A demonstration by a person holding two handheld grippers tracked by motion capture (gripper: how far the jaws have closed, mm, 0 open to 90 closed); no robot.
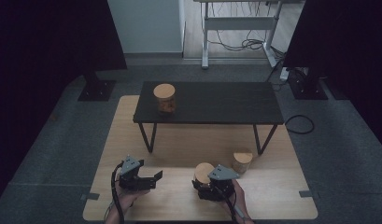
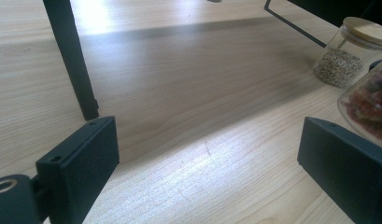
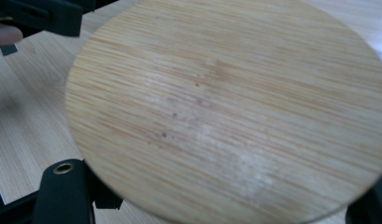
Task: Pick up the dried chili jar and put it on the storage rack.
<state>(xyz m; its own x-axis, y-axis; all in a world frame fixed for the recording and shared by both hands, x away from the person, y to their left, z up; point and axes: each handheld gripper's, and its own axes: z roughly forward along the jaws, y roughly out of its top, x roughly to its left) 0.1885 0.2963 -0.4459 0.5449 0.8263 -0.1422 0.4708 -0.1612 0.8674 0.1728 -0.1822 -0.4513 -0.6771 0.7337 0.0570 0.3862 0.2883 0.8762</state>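
Note:
My right gripper (image 1: 211,187) is shut on a glass jar with a round bamboo lid (image 1: 203,171) near the front of the light wooden table (image 1: 179,140). In the right gripper view the lid (image 3: 226,107) sits between the two jaws of my right gripper (image 3: 216,203). My left gripper (image 1: 153,178) stands open to the left of it, nothing between its jaws. In the left gripper view my left gripper (image 2: 207,158) faces bare wood, and the held jar (image 2: 368,100) with reddish contents shows at the right edge.
A second lidded jar (image 1: 242,161) with seeds (image 2: 350,51) stands just right of the held one. A third jar (image 1: 164,98) stands on the low black table (image 1: 216,105), whose thin legs (image 2: 72,60) rise from the wooden table. Dark carpet surrounds everything.

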